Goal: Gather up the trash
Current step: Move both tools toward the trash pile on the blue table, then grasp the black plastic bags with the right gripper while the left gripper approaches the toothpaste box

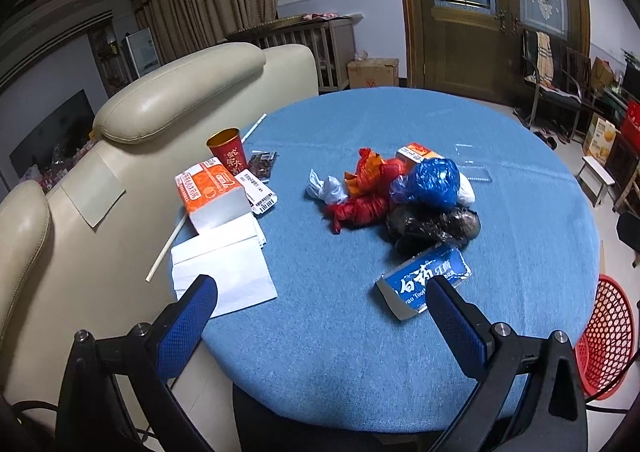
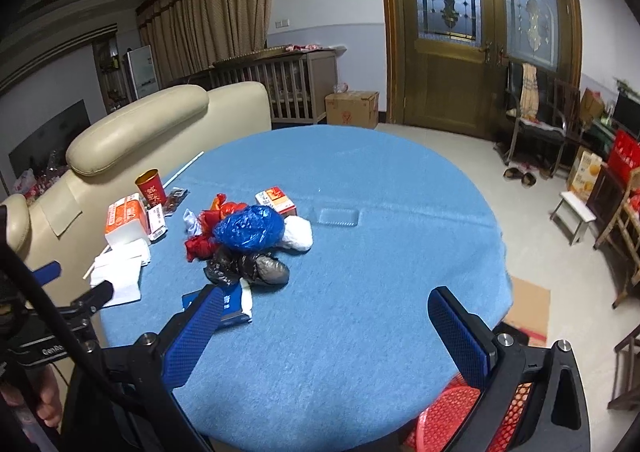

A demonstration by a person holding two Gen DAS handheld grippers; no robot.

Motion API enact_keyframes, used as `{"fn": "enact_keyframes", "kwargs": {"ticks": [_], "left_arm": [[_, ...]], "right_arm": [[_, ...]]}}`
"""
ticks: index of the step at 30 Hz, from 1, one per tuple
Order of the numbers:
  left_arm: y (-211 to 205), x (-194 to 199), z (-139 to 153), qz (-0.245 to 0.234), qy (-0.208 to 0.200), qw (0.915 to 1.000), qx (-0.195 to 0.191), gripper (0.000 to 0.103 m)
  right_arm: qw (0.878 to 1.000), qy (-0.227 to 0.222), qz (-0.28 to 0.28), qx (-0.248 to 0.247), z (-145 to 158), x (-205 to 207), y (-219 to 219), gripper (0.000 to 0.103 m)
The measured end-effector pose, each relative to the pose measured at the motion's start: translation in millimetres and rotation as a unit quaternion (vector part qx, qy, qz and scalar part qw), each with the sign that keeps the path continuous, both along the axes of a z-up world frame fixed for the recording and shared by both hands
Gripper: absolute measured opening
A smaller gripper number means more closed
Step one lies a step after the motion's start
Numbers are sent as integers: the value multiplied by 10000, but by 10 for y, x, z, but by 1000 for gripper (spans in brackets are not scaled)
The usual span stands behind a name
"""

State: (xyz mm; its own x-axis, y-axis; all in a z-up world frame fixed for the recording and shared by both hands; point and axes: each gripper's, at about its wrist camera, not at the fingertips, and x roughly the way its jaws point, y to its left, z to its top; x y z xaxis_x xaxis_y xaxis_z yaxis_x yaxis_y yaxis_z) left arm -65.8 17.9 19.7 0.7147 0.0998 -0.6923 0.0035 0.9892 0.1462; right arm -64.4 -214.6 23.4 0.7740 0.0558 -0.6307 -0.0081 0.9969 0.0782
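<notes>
A heap of trash lies mid-table: a blue plastic bag [image 1: 430, 182] [image 2: 250, 228], a red bag [image 1: 366, 204], a black bag [image 1: 432, 226] [image 2: 256, 268], white wads [image 1: 326, 190] and a small orange carton [image 1: 416, 153]. A blue toothpaste box [image 1: 424, 284] [image 2: 234, 306] lies nearest. At the left are an orange tissue pack [image 1: 210, 194], white napkins [image 1: 222, 272], a red paper cup [image 1: 226, 150] and straws. My left gripper [image 1: 320, 296] is open and empty above the near table edge. My right gripper [image 2: 326, 308] is open and empty, right of the toothpaste box.
The round table [image 1: 500, 132] has a blue cloth. A red mesh basket [image 1: 608, 336] [image 2: 452, 416] stands on the floor at the table's near right. A cream sofa [image 1: 120, 156] backs against the left side. Chairs, boxes and a wooden door stand beyond.
</notes>
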Motion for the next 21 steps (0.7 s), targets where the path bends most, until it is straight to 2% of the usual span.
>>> {"fn": "enact_keyframes", "kwargs": {"ticks": [6, 11, 21], "left_arm": [[-17, 55, -71, -100, 50, 9999, 12, 103], [-21, 182, -265, -377, 318, 9987, -112, 103], [-3, 312, -546, -784, 790, 9931, -377, 103]], "right_arm": [[9998, 155, 54, 94, -80, 82, 28, 103], [9992, 337, 217, 21, -207, 281, 110, 103], [9937, 823, 561, 511, -526, 688, 117, 103]]}}
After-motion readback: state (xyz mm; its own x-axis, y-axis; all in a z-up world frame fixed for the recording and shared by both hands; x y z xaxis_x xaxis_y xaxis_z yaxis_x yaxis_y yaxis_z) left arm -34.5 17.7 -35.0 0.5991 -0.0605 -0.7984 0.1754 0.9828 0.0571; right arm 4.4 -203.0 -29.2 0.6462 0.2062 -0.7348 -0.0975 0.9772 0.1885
